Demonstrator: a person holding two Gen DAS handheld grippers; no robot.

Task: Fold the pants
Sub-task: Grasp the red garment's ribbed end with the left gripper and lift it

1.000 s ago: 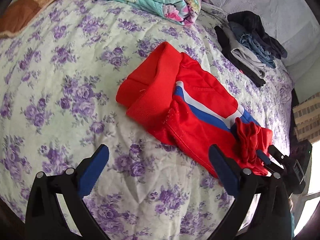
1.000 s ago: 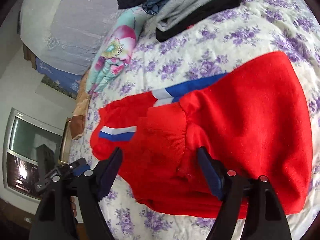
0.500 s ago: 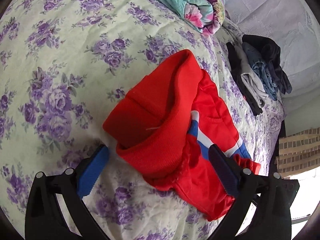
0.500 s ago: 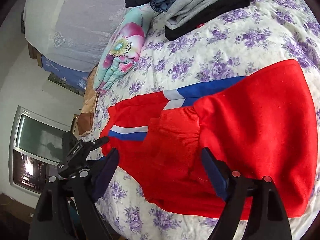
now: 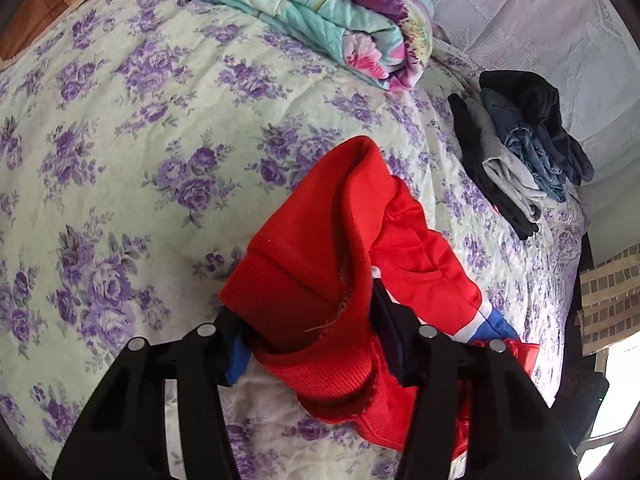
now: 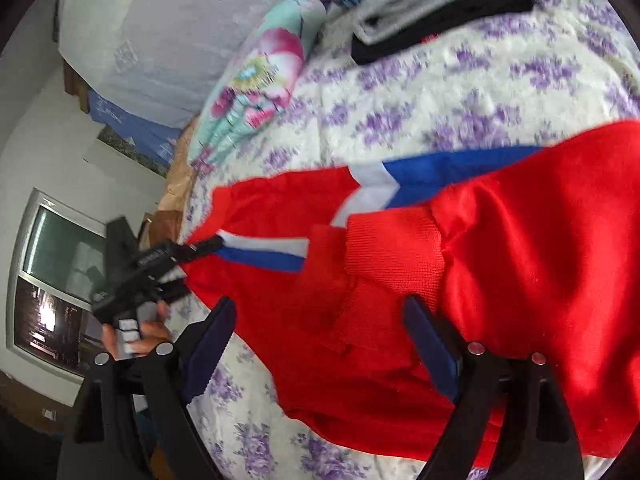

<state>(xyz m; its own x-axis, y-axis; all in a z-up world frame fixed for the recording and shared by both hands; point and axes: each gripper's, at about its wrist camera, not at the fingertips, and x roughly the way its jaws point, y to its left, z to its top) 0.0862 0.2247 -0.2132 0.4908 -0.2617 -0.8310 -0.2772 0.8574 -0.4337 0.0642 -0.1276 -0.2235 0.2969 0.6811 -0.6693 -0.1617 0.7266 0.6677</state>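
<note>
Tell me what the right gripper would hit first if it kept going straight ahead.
Most likely the red pants: the open right gripper points down at their ribbed band, which lies between its fingers. Depth is unclear, but nothing else shows in that line.

Left wrist cam: looks steeply down along left tongs (image 5: 308, 340) at bed (image 5: 120, 140), close on pants (image 5: 320, 248). Right wrist cam: shallower tilt along right tongs (image 6: 320, 344), close, from opposite side. Shared: pants (image 6: 500, 260), quilt (image 5: 320, 12) (image 6: 260, 76), clothes stack (image 5: 520, 148) (image 6: 420, 8).

Soft daylight, fisheye warp, right-view motion blur.
</note>
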